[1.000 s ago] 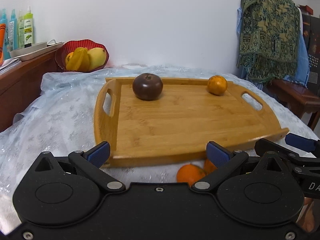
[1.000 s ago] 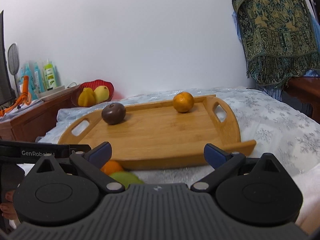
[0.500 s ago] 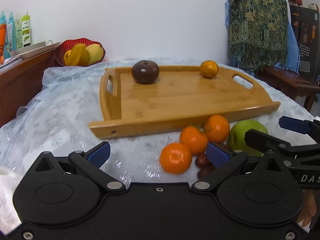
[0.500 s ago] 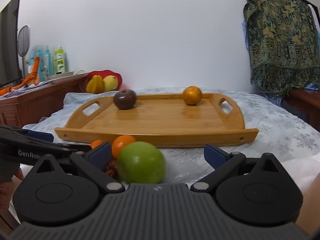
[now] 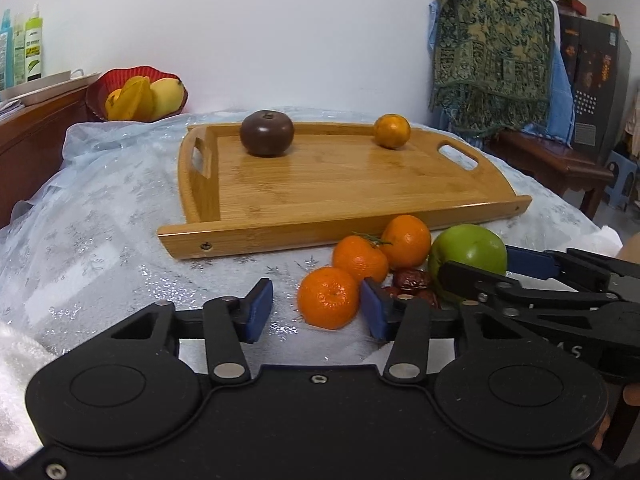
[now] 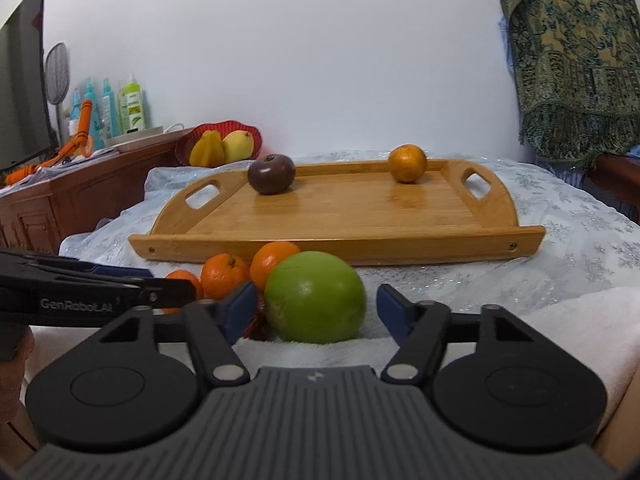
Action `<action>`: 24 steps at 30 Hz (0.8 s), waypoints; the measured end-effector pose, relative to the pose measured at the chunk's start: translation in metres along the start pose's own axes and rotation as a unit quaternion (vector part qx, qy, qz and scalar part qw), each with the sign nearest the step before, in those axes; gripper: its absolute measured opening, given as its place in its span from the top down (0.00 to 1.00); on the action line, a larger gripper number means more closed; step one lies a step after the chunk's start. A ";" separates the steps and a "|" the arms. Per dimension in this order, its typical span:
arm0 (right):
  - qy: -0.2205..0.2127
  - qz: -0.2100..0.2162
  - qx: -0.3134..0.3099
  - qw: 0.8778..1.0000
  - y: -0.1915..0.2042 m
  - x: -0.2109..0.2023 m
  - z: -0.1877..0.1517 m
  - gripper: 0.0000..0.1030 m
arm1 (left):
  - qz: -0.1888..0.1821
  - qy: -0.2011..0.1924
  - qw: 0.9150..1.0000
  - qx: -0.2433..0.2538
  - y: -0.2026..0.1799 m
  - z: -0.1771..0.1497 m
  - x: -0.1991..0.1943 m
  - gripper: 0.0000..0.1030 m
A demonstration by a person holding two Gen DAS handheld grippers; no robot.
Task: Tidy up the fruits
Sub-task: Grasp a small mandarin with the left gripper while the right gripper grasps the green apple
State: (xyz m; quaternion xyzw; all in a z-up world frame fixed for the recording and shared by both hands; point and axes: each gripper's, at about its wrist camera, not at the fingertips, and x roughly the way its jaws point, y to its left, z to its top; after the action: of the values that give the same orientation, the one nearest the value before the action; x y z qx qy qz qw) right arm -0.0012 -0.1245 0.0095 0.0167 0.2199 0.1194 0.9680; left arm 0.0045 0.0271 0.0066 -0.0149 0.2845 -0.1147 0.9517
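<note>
A wooden tray (image 5: 344, 188) (image 6: 360, 208) holds a dark brown fruit (image 5: 267, 133) (image 6: 271, 173) and one orange (image 5: 392, 131) (image 6: 407, 163). In front of it lie three oranges (image 5: 362, 258), dark red dates (image 5: 410, 280) and a green apple (image 5: 468, 254) (image 6: 315, 297). My left gripper (image 5: 316, 310) is open, its jaws either side of the nearest orange (image 5: 328, 297), not touching. My right gripper (image 6: 316, 308) is open around the green apple, with gaps on both sides.
A red bowl (image 5: 136, 94) (image 6: 218, 146) of yellow fruit stands on a wooden cabinet (image 5: 36, 132) at the back left, with bottles (image 6: 130, 108) behind. A patterned cloth (image 5: 492, 48) hangs at the right. A white towel (image 6: 560, 320) lies at the table's front.
Both grippers pulled back and down from the tray toward the loose fruit in front. The jaws now straddle the nearest orange and the green apple, and stand closer together.
</note>
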 end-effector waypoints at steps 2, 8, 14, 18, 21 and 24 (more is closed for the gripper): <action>-0.001 -0.004 -0.005 1.000 0.002 0.000 -0.001 0.36 | -0.001 -0.005 1.000 -0.001 -0.003 -0.001 -0.002 0.67; 0.013 0.007 0.030 0.999 -0.006 0.009 0.000 0.36 | 0.007 -0.012 1.000 0.011 -0.010 -0.006 -0.004 0.68; 0.024 0.015 0.068 0.997 -0.012 0.018 -0.002 0.36 | 0.000 0.010 1.000 -0.016 -0.002 -0.009 0.007 0.66; 0.024 0.015 0.067 0.997 -0.011 0.018 -0.002 0.36 | 0.000 0.003 1.000 -0.018 -0.002 -0.008 0.012 0.67; 0.022 0.012 0.068 0.997 -0.010 0.020 -0.002 0.37 | 0.006 -0.001 1.000 -0.010 -0.006 -0.007 0.017 0.67; 0.016 -0.002 0.063 0.998 -0.006 0.018 -0.003 0.41 | 0.022 -0.012 1.000 0.002 -0.013 -0.007 0.015 0.68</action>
State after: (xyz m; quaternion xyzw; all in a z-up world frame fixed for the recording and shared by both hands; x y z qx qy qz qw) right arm 0.0147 -0.1260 -0.0015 0.0752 0.2426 0.1037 0.9616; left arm 0.0100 0.0118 -0.0063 -0.0082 0.2734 -0.0944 0.9572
